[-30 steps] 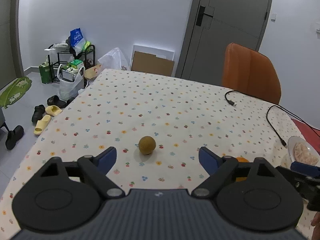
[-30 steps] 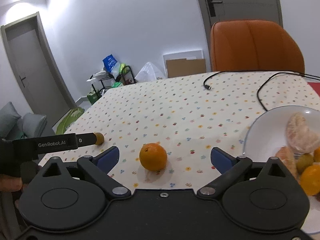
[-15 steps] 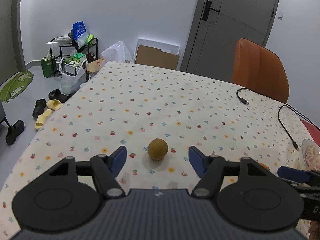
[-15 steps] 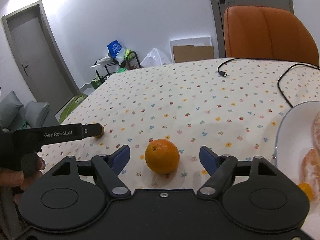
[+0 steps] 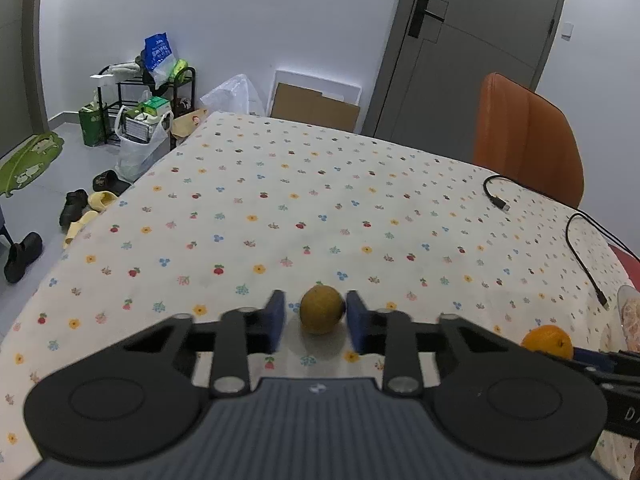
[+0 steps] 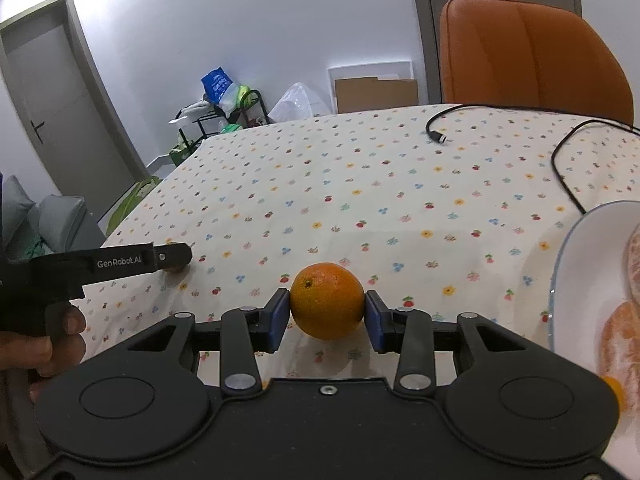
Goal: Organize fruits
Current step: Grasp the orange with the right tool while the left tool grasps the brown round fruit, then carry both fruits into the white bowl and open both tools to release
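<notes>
A small brownish-yellow round fruit rests on the flowered tablecloth between the blue pads of my left gripper. The right pad touches it and a thin gap shows at the left pad, so this gripper is still open. An orange sits on the cloth with my right gripper shut on it, both pads pressed to its sides. A white plate at the right holds peeled citrus segments. In the right wrist view the left gripper hides most of the small fruit.
Two black cables lie on the right part of the table. An orange chair stands behind the far edge. Past the table's left edge the floor holds shoes and a cluttered rack. A hand holds the left gripper.
Both grippers went from wide open to narrow around their fruit. The right one closed onto the orange. The left one's pads drew in beside the small fruit.
</notes>
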Motion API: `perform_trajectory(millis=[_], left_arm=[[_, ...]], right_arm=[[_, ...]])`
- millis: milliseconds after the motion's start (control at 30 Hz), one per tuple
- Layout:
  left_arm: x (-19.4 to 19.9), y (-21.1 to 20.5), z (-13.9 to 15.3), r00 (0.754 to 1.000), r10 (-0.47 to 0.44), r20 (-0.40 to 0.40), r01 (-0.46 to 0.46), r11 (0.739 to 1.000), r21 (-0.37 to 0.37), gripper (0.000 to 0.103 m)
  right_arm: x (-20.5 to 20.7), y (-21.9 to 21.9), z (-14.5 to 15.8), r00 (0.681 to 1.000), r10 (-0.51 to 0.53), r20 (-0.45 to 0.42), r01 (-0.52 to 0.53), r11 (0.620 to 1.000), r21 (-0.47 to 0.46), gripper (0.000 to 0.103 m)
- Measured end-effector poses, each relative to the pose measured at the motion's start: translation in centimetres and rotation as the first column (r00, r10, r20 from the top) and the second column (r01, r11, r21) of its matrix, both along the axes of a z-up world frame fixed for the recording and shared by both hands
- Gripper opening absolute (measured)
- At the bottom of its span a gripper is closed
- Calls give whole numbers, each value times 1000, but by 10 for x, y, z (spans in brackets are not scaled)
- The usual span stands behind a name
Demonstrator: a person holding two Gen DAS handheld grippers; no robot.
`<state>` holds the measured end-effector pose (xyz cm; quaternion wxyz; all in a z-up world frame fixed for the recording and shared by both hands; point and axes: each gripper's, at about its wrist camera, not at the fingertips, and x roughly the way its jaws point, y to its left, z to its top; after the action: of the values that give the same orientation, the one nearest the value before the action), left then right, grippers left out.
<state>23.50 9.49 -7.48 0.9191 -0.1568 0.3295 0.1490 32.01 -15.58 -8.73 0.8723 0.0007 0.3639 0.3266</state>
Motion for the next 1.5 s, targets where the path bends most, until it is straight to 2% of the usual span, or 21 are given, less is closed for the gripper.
perform_trajectory(millis=[300, 667, 833, 1500], left_arm=[[-10, -15, 13, 999, -31, 35, 31, 1000, 4, 23], [-20, -55, 35, 991, -107, 83, 106, 994, 17, 23], [-25, -80, 44, 980, -165, 110, 163, 986, 29, 23], [-22, -181, 53, 932, -342, 119, 336, 939, 72, 23]], right_arm=[[-7, -15, 12, 999, -25, 33, 24, 999, 28, 38], [-25, -60, 33, 992, -91, 85, 85, 994, 70, 38], [-35, -86, 39, 985, -139, 104, 130, 987, 91, 38], [-50, -186, 29, 951, -294, 96, 278, 949, 149, 38]])
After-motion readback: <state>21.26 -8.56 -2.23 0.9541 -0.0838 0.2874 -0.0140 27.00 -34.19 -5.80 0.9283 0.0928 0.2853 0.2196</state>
